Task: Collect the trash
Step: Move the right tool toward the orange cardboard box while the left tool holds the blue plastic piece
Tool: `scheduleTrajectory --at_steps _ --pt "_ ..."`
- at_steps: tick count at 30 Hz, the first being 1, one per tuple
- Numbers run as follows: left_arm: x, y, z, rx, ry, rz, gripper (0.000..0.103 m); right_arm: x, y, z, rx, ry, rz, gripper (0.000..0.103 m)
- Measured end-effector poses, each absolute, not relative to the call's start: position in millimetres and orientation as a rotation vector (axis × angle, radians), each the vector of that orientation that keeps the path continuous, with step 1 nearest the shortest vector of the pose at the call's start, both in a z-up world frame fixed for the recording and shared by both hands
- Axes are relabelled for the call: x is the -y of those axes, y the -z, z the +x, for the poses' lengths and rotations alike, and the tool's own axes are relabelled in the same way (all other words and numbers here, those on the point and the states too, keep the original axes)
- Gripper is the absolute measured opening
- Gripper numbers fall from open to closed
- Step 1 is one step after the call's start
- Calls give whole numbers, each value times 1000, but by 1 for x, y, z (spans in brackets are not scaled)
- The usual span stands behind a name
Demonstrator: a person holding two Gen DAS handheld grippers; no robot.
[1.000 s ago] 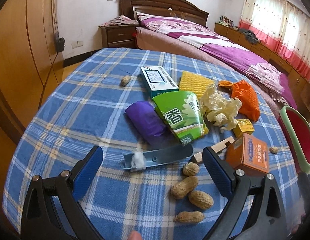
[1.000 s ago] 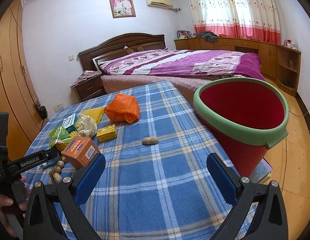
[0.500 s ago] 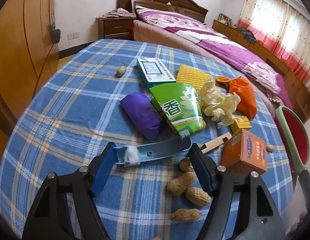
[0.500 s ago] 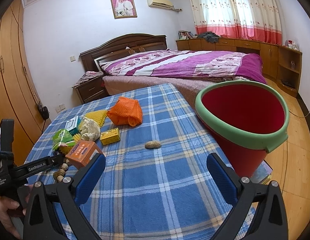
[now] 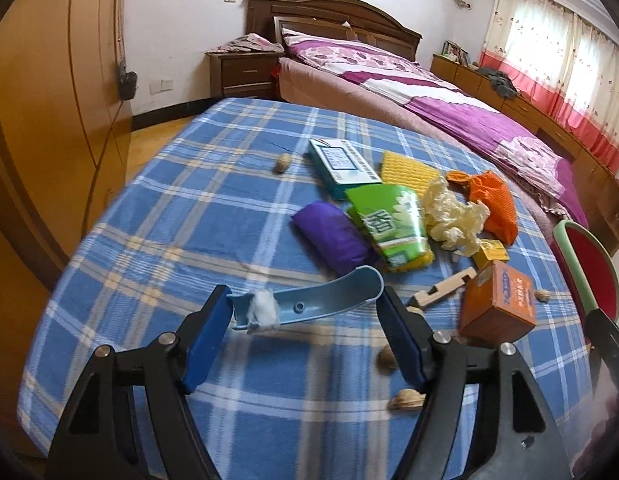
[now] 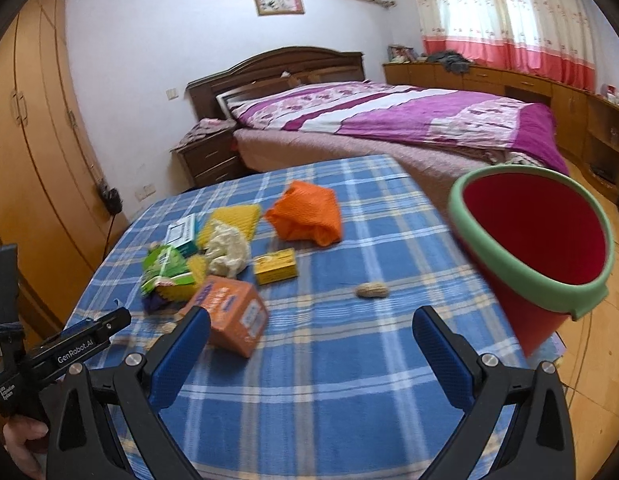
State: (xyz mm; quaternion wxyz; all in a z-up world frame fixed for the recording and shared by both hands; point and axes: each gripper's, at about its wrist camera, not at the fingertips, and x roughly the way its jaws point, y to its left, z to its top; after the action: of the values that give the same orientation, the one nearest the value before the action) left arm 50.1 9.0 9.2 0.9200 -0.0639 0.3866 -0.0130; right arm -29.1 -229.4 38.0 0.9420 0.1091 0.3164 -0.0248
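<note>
My left gripper point(image 5: 305, 316) is shut on a long curved blue plastic piece point(image 5: 321, 306) with a wad of white cotton point(image 5: 263, 310) on it, held endwise between the pads and lifted above the checked tablecloth point(image 5: 189, 220). Trash lies beyond it: a purple bag point(image 5: 333, 236), a green packet point(image 5: 389, 224), a teal box point(image 5: 341, 166), crumpled cream plastic point(image 5: 453, 216), an orange net bag point(image 5: 493, 200), an orange box point(image 5: 499, 306) and peanuts point(image 5: 405, 400). My right gripper point(image 6: 311, 344) is open and empty over the table, beside the red bin with a green rim point(image 6: 537, 240).
A wooden block point(image 5: 443, 292) and a small yellow box point(image 6: 276, 266) lie among the trash. A lone peanut point(image 6: 372, 290) lies near the bin. A bed point(image 6: 389, 120) stands behind the table and wardrobes point(image 6: 33, 140) to the left.
My left gripper closed on the blue plastic piece and lifted it off the table. The right gripper drifted slightly; it stays open.
</note>
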Motion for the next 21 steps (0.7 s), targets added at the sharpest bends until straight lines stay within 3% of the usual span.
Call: scheduleTrajectory --at_steps 21 --pt "-36 1 55 -786 -33 -150 75 172 -3 31 -848 -4 162 103"
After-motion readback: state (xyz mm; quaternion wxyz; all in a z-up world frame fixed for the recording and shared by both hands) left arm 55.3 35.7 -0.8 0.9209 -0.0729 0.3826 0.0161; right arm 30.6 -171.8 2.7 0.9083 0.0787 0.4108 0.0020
